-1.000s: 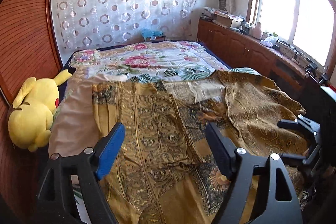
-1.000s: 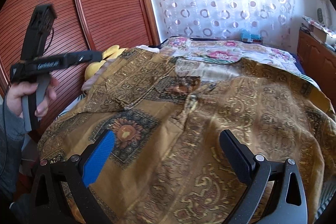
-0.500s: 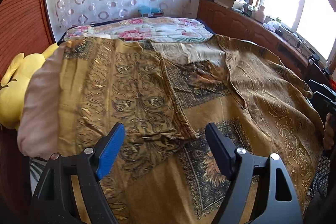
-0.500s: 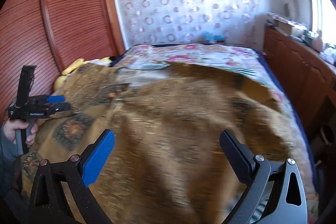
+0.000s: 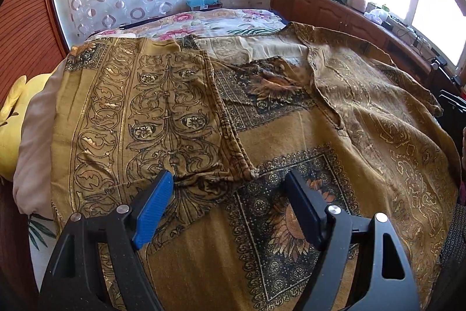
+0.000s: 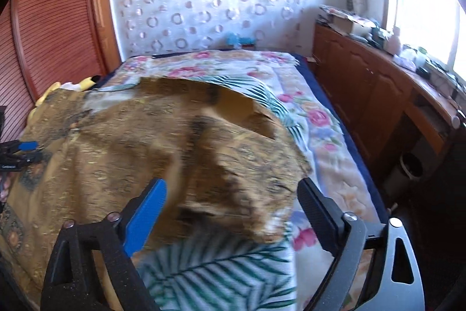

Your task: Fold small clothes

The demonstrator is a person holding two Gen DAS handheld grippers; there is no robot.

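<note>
A garment (image 5: pixel 291 142) lies spread on the bed (image 5: pixel 221 22); a plush toy (image 5: pixel 11 118) sits at its left, cabinets (image 5: pixel 335 13) run along its right.

The left hand-held gripper (image 5: pixel 228 201) is a black, matte frame of angular arms with triangular cut-outs. Silver round screw heads sit at the joints, two on each arm. One finger carries a bright blue ribbed pad (image 5: pixel 153 213); the other finger's pad is dark, nearly black-blue.

The right hand-held gripper (image 6: pixel 230 212) has the same build: black frame with a slightly grainy surface, triangular openings, silver screws, a blue textured pad (image 6: pixel 145 217) on one finger and a black finely textured pad on the other.

In the right wrist view, small white lettering, too small to read, shows on the left hand-held gripper's body at the frame's edge.
</note>
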